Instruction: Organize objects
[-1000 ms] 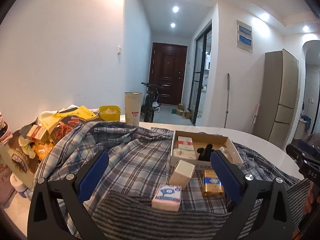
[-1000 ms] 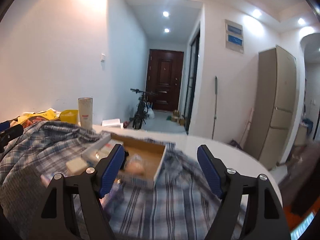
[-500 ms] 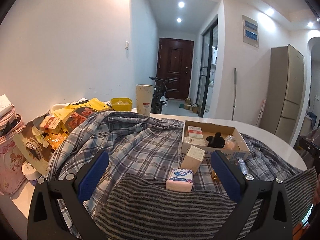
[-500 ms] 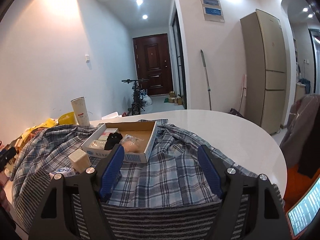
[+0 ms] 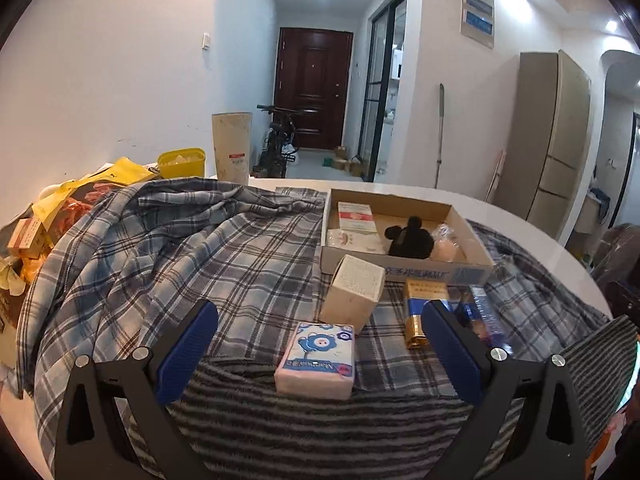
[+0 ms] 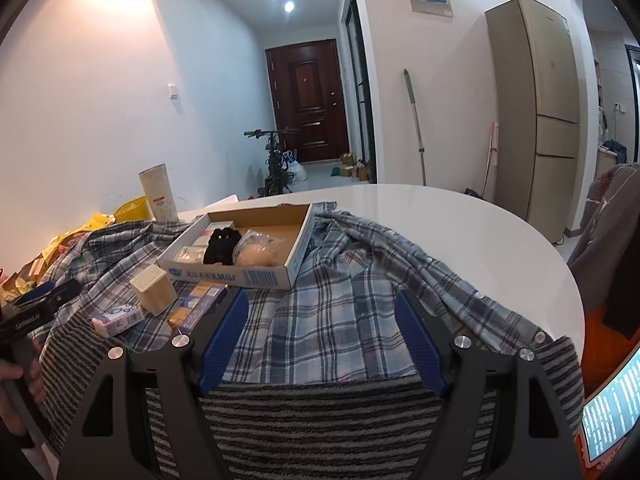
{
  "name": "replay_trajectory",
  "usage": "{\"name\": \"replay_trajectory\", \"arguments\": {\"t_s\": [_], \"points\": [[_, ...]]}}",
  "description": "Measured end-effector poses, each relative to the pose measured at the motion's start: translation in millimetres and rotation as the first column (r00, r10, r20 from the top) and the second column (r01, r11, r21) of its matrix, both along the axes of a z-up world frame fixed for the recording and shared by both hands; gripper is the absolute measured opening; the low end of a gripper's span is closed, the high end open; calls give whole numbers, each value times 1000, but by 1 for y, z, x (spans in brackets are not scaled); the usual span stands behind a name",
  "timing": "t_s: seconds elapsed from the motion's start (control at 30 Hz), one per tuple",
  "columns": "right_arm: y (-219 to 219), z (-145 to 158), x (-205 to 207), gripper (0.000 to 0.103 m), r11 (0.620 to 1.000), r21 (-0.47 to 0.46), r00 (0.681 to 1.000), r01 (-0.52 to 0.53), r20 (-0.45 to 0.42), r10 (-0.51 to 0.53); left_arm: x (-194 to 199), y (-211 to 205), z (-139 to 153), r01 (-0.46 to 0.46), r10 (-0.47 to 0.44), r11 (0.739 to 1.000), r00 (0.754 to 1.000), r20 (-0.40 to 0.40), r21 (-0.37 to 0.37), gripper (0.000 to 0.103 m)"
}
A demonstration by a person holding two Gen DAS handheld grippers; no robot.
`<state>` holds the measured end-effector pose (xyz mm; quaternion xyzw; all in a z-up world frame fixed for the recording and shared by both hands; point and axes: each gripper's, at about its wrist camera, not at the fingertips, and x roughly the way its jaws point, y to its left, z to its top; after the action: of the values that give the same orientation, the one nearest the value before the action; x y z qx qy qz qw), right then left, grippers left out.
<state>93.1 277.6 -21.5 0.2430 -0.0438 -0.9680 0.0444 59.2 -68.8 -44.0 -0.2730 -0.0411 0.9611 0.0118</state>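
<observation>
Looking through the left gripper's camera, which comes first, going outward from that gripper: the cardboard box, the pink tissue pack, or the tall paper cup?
1. Pink tissue pack: between the open left gripper jaws, on the striped cloth's edge.
2. Cardboard box: farther back, right of centre, on the plaid shirt.
3. Tall paper cup: farthest, back left, by the wall.

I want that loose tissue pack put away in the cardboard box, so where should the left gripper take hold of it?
Grip the tissue pack across its two long sides, coming from the near edge with the left gripper. It lies flat on the striped cloth, already between the open jaws, apart from the tilted beige box behind it.
</observation>
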Motion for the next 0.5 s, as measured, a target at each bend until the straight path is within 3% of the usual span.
{"name": "replay_trajectory", "arguments": {"t_s": [0.2,0.37,0.5], "points": [[-5,-10,-9,75,1000,24,1000,-4,31,3,-20,-9,-21,47,-55,995,994,91,91,95],[-17,-22,-25,75,998,-8,992,-70,107,70,-44,-18,-46,45,-89,982,967,239,183,92],[-28,-27,-36,75,992,-59,984,-110,136,117,-51,-23,-58,49,-119,969,951,286,241,62]]}}
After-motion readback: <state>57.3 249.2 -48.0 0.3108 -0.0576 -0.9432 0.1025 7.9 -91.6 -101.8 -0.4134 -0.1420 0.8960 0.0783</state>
